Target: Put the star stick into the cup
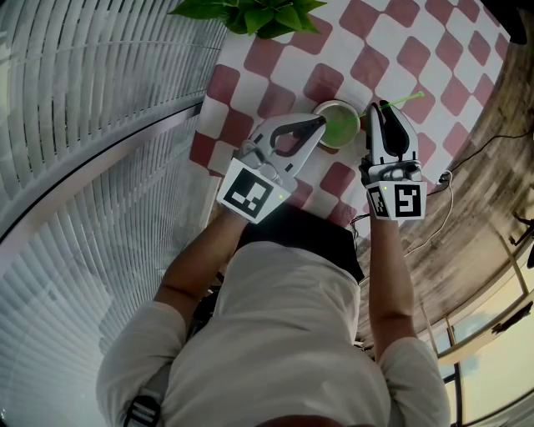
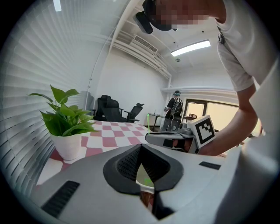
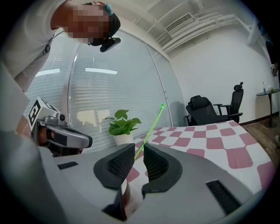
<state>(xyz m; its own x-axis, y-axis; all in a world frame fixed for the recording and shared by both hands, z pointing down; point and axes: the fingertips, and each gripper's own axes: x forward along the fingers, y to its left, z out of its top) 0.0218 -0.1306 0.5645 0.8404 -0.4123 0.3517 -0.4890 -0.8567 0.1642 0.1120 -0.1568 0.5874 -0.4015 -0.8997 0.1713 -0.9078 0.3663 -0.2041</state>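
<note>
Potted plant (image 1: 250, 15) at the far left of the counter (image 1: 400, 50); left tongs (image 1: 319, 123) closed on the rim of the cup (image 1: 340, 127), which is green inside and sits on the checked cloth; right tongs (image 1: 377, 108) just right of the cup, pads slightly apart, not pressing; star stick (image 1: 407, 99) stands between them, leaning up and right, lower end hidden behind the tongs

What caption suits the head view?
Left gripper pinches the cup while the star stick sits between parted jaws of the right gripper.
</note>
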